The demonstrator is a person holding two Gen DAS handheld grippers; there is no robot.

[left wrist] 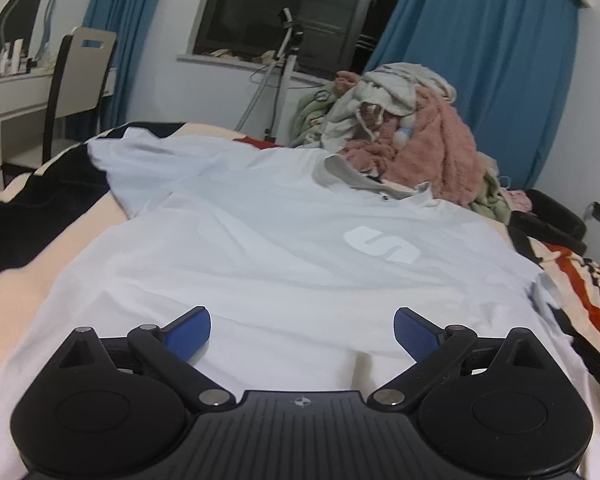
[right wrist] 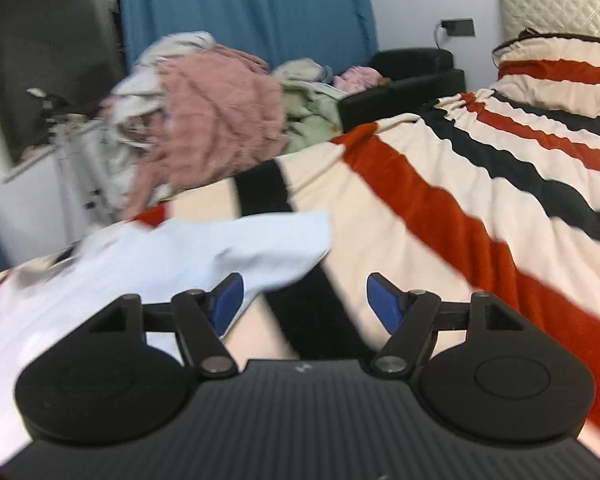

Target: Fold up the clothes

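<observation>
A pale blue polo shirt [left wrist: 268,240] with a grey collar and a white "S" logo lies spread flat on the bed, collar at the far end. My left gripper [left wrist: 302,330] is open and empty, just above the shirt's near hem. In the right wrist view one sleeve of the shirt [right wrist: 204,256] lies at the left on the striped bedcover [right wrist: 440,216]. My right gripper [right wrist: 304,300] is open and empty, its left fingertip over the sleeve's near edge.
A heap of pink, white and green clothes [left wrist: 396,128] sits past the collar; it also shows in the right wrist view [right wrist: 204,120]. A chair [left wrist: 80,80] and desk stand far left. A black armchair [right wrist: 412,76] and a pillow [right wrist: 556,68] lie beyond.
</observation>
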